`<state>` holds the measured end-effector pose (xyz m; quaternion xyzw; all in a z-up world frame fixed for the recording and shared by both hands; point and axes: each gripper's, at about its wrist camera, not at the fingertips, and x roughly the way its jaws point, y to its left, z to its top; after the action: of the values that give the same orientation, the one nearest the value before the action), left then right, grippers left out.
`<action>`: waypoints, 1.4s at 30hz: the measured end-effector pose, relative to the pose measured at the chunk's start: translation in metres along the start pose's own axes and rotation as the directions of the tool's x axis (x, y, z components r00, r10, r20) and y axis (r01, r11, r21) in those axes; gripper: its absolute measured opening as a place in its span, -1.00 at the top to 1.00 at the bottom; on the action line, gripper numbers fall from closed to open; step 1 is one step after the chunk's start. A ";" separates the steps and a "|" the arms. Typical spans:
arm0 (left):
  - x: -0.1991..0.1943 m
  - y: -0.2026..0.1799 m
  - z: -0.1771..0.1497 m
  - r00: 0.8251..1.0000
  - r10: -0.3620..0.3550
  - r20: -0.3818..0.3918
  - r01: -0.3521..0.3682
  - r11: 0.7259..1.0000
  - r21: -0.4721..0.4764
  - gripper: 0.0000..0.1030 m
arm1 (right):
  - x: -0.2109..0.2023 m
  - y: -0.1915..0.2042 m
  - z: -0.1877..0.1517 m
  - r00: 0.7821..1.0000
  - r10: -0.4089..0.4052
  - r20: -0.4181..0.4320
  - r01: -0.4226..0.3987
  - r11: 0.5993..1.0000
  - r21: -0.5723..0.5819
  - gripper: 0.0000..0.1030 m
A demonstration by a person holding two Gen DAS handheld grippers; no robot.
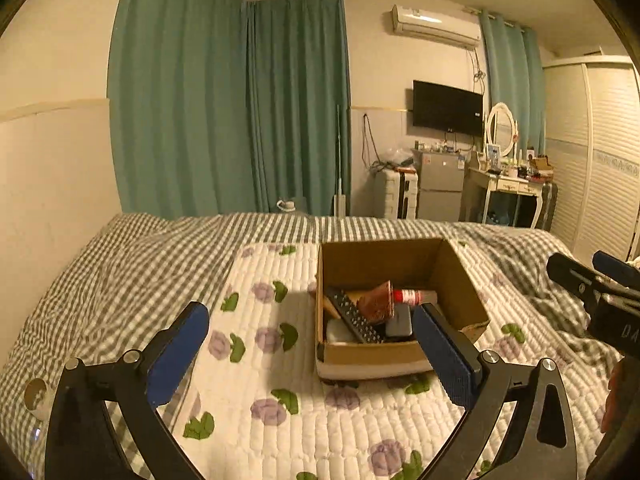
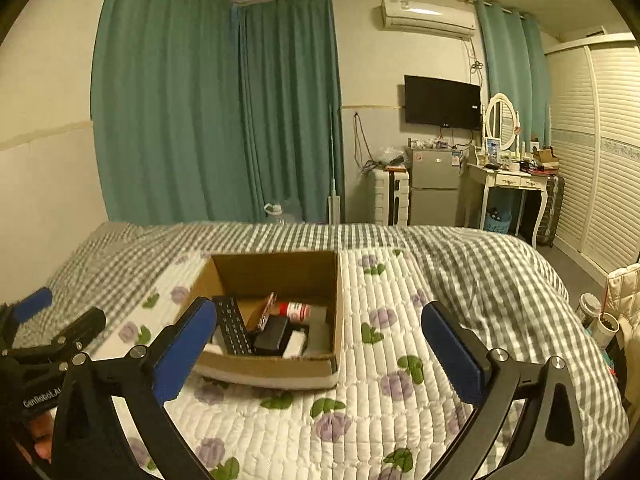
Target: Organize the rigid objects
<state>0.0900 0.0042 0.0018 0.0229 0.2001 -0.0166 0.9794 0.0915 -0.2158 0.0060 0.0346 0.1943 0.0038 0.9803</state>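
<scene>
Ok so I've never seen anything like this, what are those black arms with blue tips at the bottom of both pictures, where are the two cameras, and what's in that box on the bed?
Those are two hand-held grabbers, each with two black fingers and blue pads; a person holds one in each hand. Each carries a wide-angle camera looking forward along its fingers, so one picture comes from the left gripper and the other from the right gripper. Each grabber also shows at the edge of the other's view. Both stand wide open with nothing between the pads.

Ahead, on a white quilted bedspread with purple flowers, sits an open brown cardboard box. Inside lie a black remote control with rows of buttons, a small red-and-white bottle on its side, a reddish-brown patterned object, a black box-like item and some pale items I cannot identify.
</scene>
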 end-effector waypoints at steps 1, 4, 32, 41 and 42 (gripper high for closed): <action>0.003 0.001 -0.002 1.000 -0.007 -0.007 0.007 1.000 -0.003 -1.00 | 0.003 0.002 -0.005 1.000 -0.003 -0.003 0.003 1.000 -0.010 -1.00; 0.006 0.003 -0.007 1.000 -0.021 -0.018 0.021 1.000 -0.016 -1.00 | 0.007 0.002 -0.014 1.000 -0.005 -0.004 0.005 1.000 -0.026 -1.00; 0.006 -0.001 -0.011 0.998 -0.051 -0.035 0.050 0.998 -0.033 -1.00 | 0.017 0.008 -0.023 0.999 -0.019 -0.037 0.017 0.999 -0.051 -1.00; 0.006 -0.005 -0.013 0.998 -0.052 -0.038 0.052 0.999 -0.009 -1.00 | 0.019 0.007 -0.023 0.999 -0.022 -0.042 0.020 0.999 -0.048 -1.00; 0.006 -0.006 -0.014 0.998 -0.053 -0.040 0.052 0.999 -0.010 -1.00 | 0.018 0.007 -0.023 0.999 -0.021 -0.042 0.019 0.999 -0.047 -1.00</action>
<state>0.0900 -0.0009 -0.0132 0.0136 0.2203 -0.0410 0.9745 0.0997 -0.2064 -0.0216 0.0095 0.2151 -0.0009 0.9766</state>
